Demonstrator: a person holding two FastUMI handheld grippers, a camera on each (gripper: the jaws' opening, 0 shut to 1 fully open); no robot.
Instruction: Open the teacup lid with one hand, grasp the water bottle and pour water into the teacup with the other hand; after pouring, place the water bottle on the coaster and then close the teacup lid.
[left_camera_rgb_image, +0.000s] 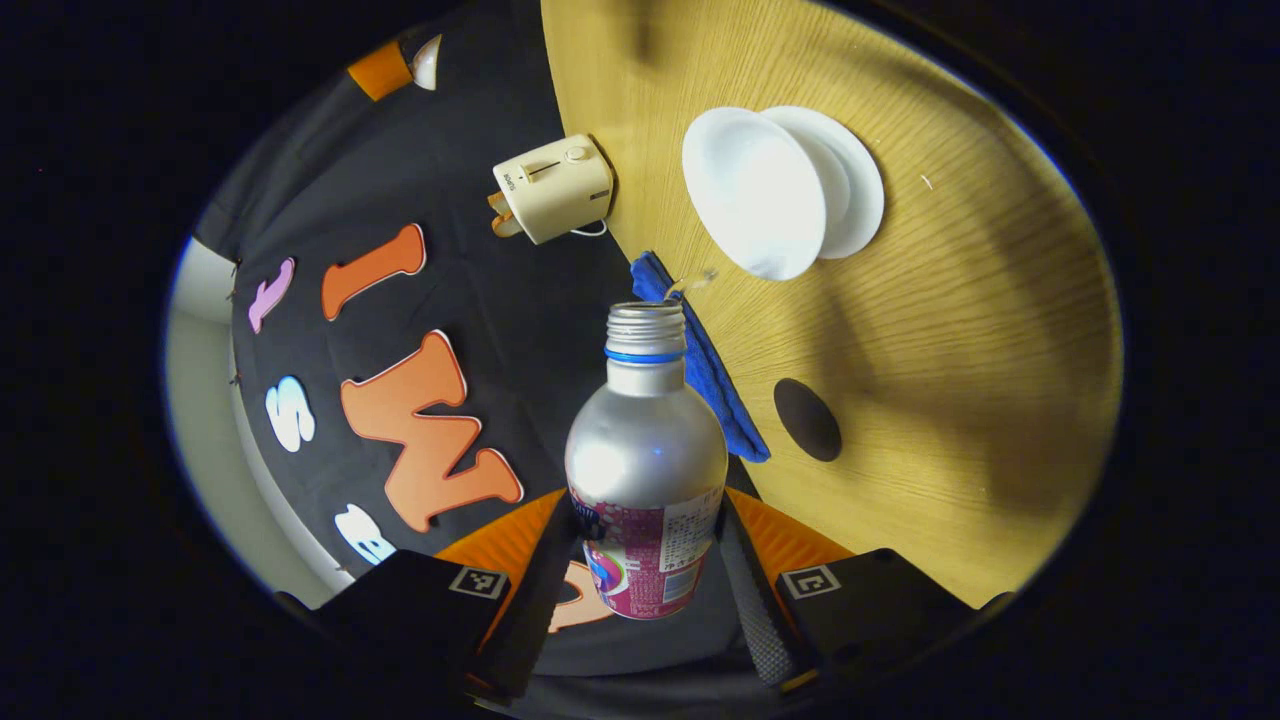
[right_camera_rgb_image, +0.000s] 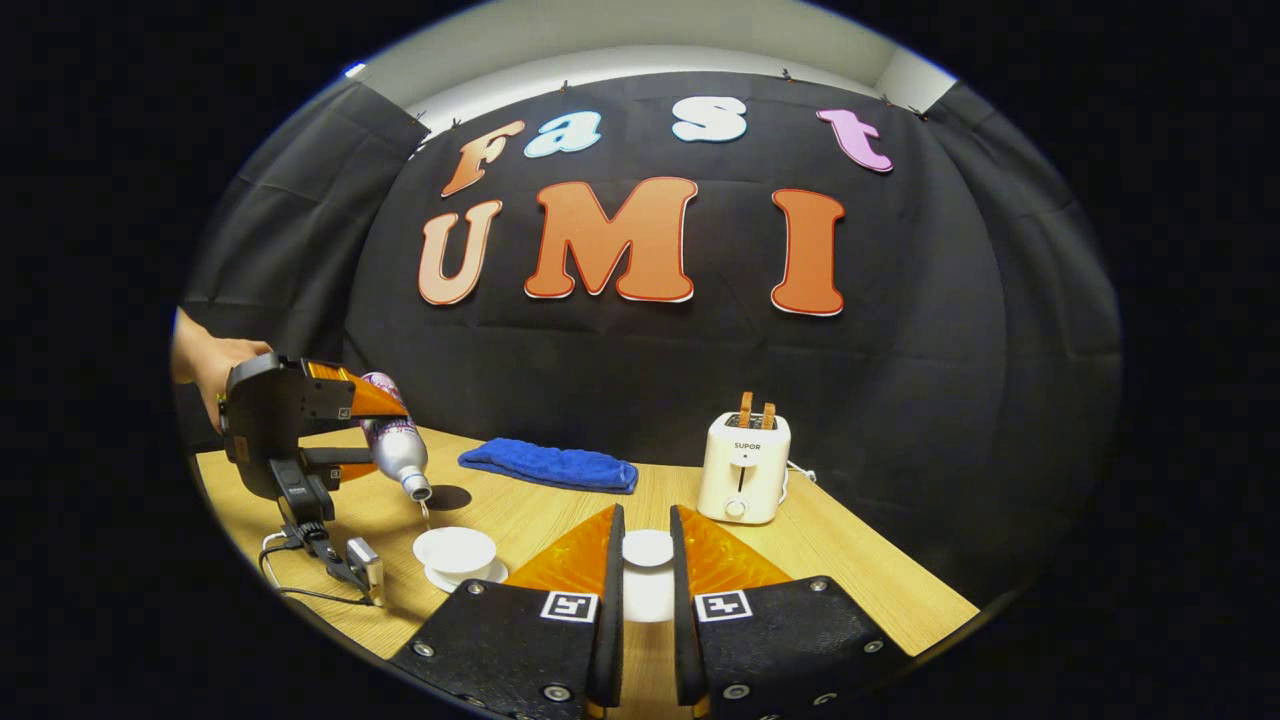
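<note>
In the left gripper view, the water bottle (left_camera_rgb_image: 646, 470) is pinched at its labelled lower body between the two fingers of the left gripper (left_camera_rgb_image: 648, 560), one finger pressed on each side. The bottle's open threaded neck points away from the camera, towards the wooden table (left_camera_rgb_image: 960, 380). A thin thread of water is seen leaving the mouth — it heads towards the white teacup (left_camera_rgb_image: 755, 190), which sits uncovered on its saucer (left_camera_rgb_image: 850, 180). A dark round coaster (left_camera_rgb_image: 807, 419) lies on the table, near the cup and apart from it. A blue cloth (left_camera_rgb_image: 700, 365) is partly hidden behind the bottle neck, and a cream toaster (left_camera_rgb_image: 552, 187) stands by the table's far edge, against the black wall.

In the right gripper view, the white lid (right_camera_rgb_image: 648, 560) is clamped between the fingers of the right gripper (right_camera_rgb_image: 646, 575), held above the table (right_camera_rgb_image: 880, 590). Off to the left, the left gripper (right_camera_rgb_image: 385, 450) is held by a hand (right_camera_rgb_image: 205, 365), with the bottle (right_camera_rgb_image: 395, 445) tilted mouth-down over the teacup (right_camera_rgb_image: 455, 552) — a trickle is visible between mouth and cup. The coaster (right_camera_rgb_image: 448, 496) is seen just behind the cup. The blue cloth (right_camera_rgb_image: 550, 465) lies farther back, and the toaster (right_camera_rgb_image: 743, 465) stands to its right with toast showing in its slots.
</note>
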